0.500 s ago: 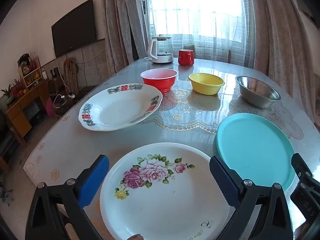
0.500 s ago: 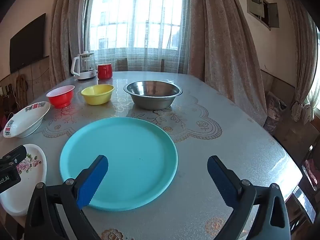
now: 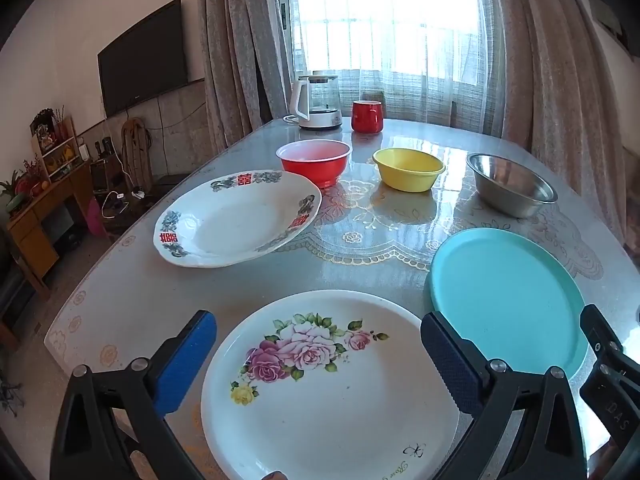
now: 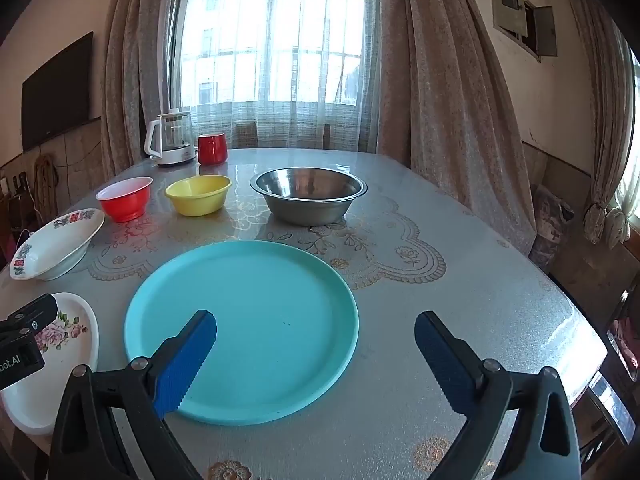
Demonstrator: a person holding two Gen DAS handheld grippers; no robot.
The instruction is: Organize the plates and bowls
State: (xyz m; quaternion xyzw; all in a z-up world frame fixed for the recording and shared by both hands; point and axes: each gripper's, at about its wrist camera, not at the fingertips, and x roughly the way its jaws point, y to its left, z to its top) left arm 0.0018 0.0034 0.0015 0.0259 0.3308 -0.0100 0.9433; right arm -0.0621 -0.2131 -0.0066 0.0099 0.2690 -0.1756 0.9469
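Observation:
A white plate with pink roses (image 3: pixel 332 384) lies at the table's near edge, and my left gripper (image 3: pixel 320 344) hovers over it, open, nothing between its blue pads. To its right lies a teal plate (image 3: pixel 504 296) (image 4: pixel 248 324); my right gripper (image 4: pixel 316 340) stands open above its near right rim. Farther back sit a deep white dish with red characters (image 3: pixel 236 220) (image 4: pixel 56 244), a red bowl (image 3: pixel 314 160) (image 4: pixel 126 198), a yellow bowl (image 3: pixel 408 168) (image 4: pixel 199 194) and a steel bowl (image 3: pixel 512 190) (image 4: pixel 308 194).
A glass kettle (image 3: pixel 318 100) (image 4: pixel 172 142) and a red mug (image 3: pixel 367 116) (image 4: pixel 212 148) stand at the far end near the curtained window. The table (image 4: pixel 460 312) has a lace-pattern glass top. A television and a wooden shelf are off to the left.

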